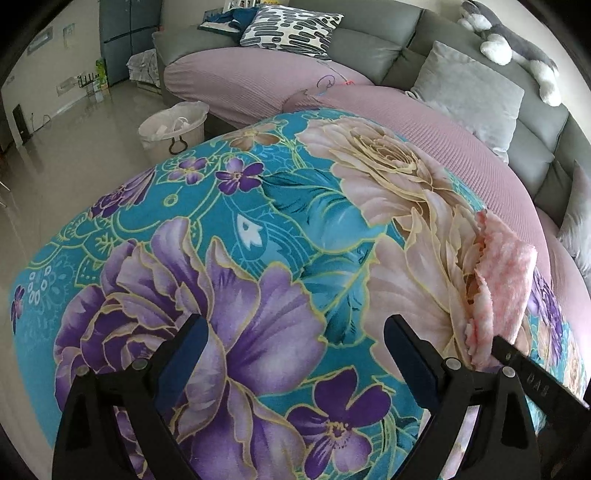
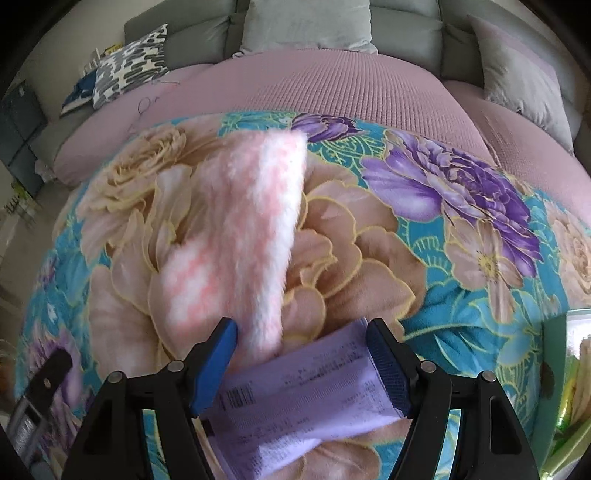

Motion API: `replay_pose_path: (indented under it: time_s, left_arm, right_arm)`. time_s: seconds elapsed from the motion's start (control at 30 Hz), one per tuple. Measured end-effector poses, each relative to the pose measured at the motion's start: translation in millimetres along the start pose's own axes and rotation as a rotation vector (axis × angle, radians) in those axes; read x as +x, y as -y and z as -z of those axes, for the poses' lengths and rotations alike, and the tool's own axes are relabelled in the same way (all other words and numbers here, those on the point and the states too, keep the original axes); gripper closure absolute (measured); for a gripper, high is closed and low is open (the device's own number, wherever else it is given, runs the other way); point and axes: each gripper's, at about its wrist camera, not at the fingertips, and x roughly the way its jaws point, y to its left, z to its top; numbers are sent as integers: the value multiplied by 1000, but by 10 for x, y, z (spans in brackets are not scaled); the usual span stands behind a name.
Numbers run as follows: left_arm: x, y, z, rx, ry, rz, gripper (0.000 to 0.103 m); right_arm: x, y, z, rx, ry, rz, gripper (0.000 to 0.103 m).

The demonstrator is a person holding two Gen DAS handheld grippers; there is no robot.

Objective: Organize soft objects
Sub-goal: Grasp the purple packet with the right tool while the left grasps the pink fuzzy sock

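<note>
A fluffy pink-and-white sock (image 2: 236,236) lies on the teal floral blanket (image 2: 461,295) that covers the sofa seat. A purple printed label card (image 2: 306,398) is attached at its near end. My right gripper (image 2: 303,358) is open, its blue pads on either side of the card and sock end, not closed on them. In the left wrist view the sock (image 1: 502,291) lies to the right, with the right gripper's finger beside it. My left gripper (image 1: 295,350) is open and empty over a purple flower of the blanket (image 1: 258,229).
A pink cover (image 1: 236,85) lies on the grey sofa (image 1: 373,40). On it are a black-and-white patterned cushion (image 1: 291,29), grey cushions (image 1: 469,96) and a grey-white plush toy (image 1: 517,48). A white basket (image 1: 173,127) stands on the floor at left.
</note>
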Motion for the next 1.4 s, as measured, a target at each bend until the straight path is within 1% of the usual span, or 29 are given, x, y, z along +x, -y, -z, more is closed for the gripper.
replay_pose_path:
  time_s: [0.2, 0.33, 0.5, 0.67, 0.77, 0.87, 0.97, 1.03, 1.1, 1.23, 1.4]
  left_arm:
    - [4, 27, 5, 7, -3, 3, 7]
    - [6, 71, 18, 15, -6, 3, 7]
    - [1, 109, 30, 27, -8, 7, 7]
    - [-12, 176, 45, 43, -8, 17, 7]
    - [-28, 223, 56, 59, -8, 24, 7]
    - [-51, 249, 66, 63, -4, 28, 7]
    - [-79, 256, 79, 62, -1, 31, 7]
    - [-98, 265, 88, 67, 0, 36, 7]
    - [-119, 275, 96, 70, 3, 37, 7]
    - [-165, 263, 102, 67, 9, 43, 7]
    - [-145, 231, 100, 63, 2, 19, 7]
  right_arm:
    - [-94, 132, 201, 16, -11, 34, 27]
    - [-142, 228, 354, 8, -21, 90, 27]
    - [-245, 359, 531, 16, -27, 116, 27]
    - [-374, 496, 667, 47, -37, 111, 27]
    - [-525, 556, 733, 70, -7, 94, 27]
    - [-662, 614, 802, 86, 4, 67, 27]
    - [-736, 667, 868, 113, -15, 31, 26]
    - [-751, 713, 929, 139, -38, -16, 27]
    - [-750, 717, 994, 143, -56, -40, 27]
    - [-711, 655, 1068, 132, -79, -77, 27]
    - [-654, 602, 1063, 124, -86, -90, 26]
